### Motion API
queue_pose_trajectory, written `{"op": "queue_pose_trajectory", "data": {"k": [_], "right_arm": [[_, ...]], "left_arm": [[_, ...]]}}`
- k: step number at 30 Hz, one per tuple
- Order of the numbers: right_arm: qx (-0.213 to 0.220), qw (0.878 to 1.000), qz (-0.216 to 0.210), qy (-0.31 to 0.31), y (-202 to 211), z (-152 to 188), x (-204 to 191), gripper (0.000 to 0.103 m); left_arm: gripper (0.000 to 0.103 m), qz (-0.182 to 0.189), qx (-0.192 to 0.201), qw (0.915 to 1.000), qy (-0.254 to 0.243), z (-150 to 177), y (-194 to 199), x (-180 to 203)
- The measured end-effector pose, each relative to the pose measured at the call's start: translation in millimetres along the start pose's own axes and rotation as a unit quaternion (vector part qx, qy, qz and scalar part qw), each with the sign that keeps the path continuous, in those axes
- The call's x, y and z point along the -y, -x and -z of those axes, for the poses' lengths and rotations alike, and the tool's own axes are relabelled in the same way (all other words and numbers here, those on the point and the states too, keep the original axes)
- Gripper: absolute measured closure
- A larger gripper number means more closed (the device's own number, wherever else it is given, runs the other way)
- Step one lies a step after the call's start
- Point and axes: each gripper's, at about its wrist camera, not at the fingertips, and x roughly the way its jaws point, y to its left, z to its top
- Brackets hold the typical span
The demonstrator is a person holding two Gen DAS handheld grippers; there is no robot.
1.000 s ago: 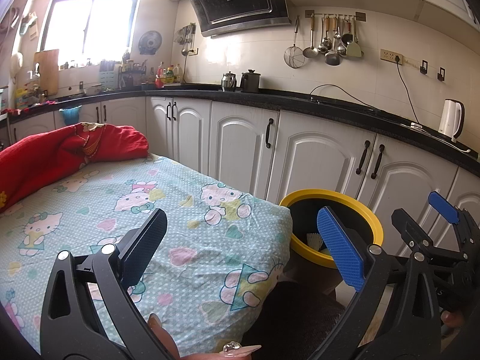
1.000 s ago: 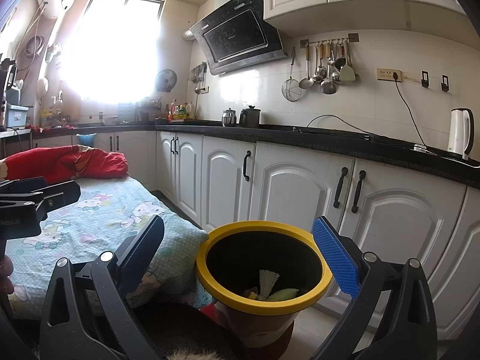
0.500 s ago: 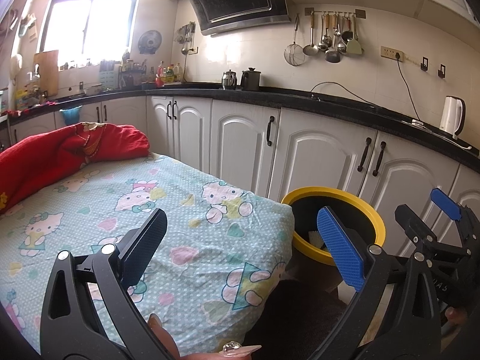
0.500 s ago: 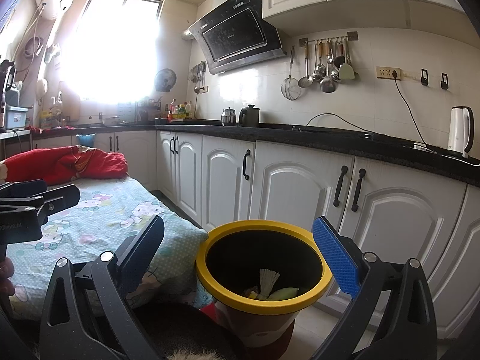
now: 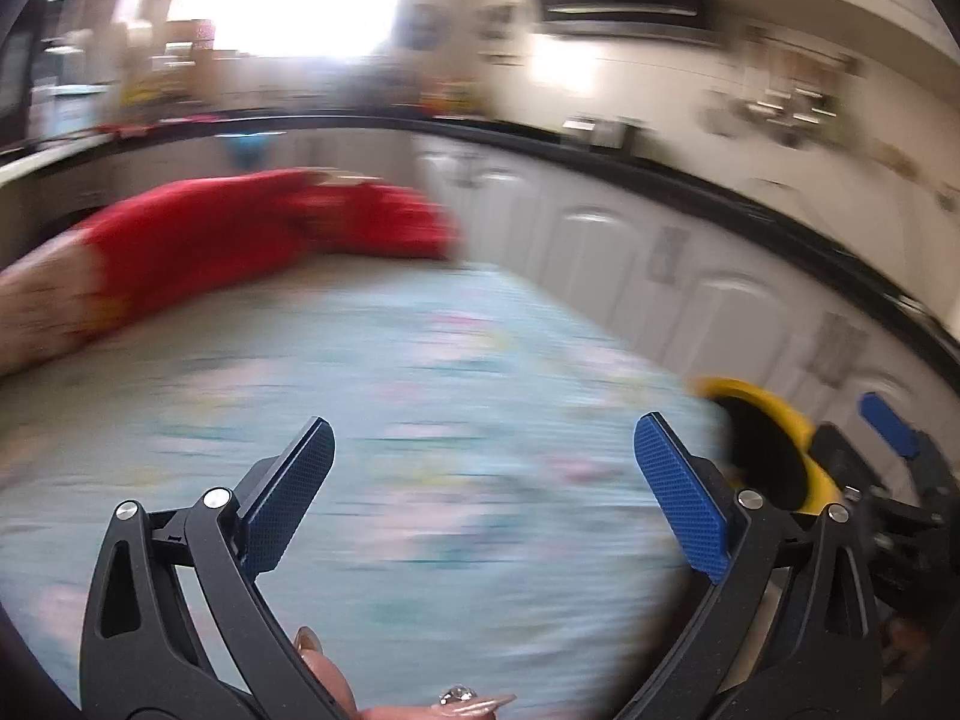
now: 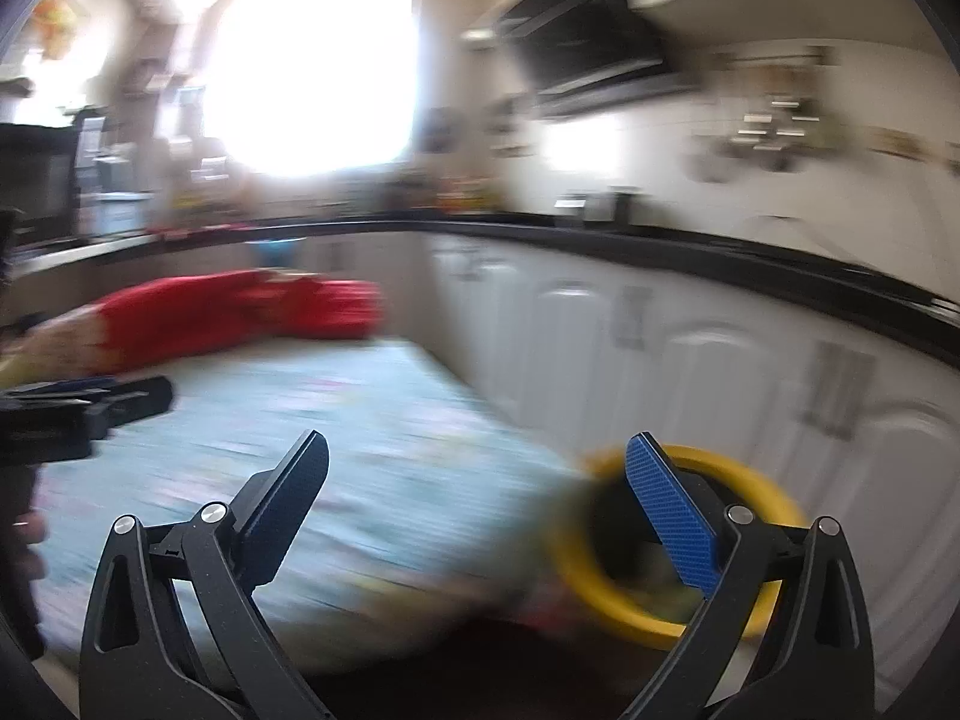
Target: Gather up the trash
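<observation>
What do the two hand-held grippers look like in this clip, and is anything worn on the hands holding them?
Both the left hand-held gripper and the right hand-held gripper have black plastic clamp-style arms with silver rivets and slotted cut-outs. Each ends in flat blue fingers with a fine grid texture. A long polished nail with a small gem shows at the left one's base. No sleeves or cables visible.

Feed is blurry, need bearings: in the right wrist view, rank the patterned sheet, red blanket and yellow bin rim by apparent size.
1. patterned sheet
2. red blanket and yellow bin rim: look alike, and blur plus nearness leave them unranked.
</observation>
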Motion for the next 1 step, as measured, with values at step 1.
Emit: {"op": "queue_pose_trajectory", "data": {"k": [1], "right_arm": [[-0.012,0.999,-0.033,0.001,-13.5,-6.3,-24.6,0.006]], "left_arm": [[0.011,-0.046,0.002,0.9988,0.016,-2.5,5.3,-36.1]]}}
